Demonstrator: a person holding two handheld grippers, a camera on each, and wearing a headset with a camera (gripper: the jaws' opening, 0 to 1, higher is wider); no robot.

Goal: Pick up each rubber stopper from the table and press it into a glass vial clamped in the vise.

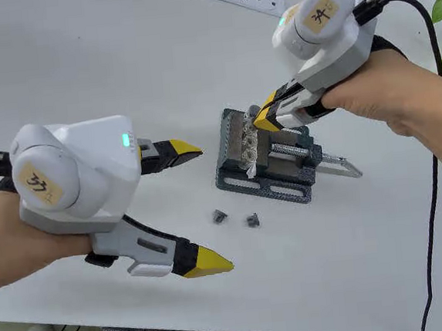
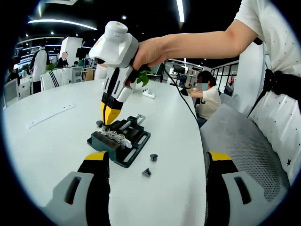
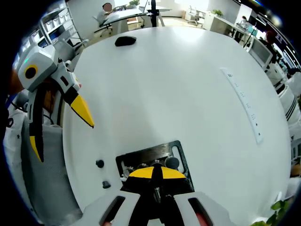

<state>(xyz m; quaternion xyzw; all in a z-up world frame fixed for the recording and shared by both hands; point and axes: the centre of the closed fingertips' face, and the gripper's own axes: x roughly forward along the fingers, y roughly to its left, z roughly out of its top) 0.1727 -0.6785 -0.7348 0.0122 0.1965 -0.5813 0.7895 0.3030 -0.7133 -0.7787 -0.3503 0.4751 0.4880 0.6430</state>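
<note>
Stoppers [image 1: 220,216] look small, light and squashy; pinch one across its wider head. Left gripper [image 1: 205,205] fingers stand spread, right gripper [image 1: 264,121] fingers pressed together above fragile vials [image 1: 248,152] in the vise [image 1: 285,187].

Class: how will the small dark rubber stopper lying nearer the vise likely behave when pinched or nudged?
The small dark grey rubber stopper looks tiny beside the open left tongs, so it is probably very light and easily flicked aside. Its round, flanged shape suggests it could roll or tip if nudged. Rubber should probably grip, not slip.
</note>
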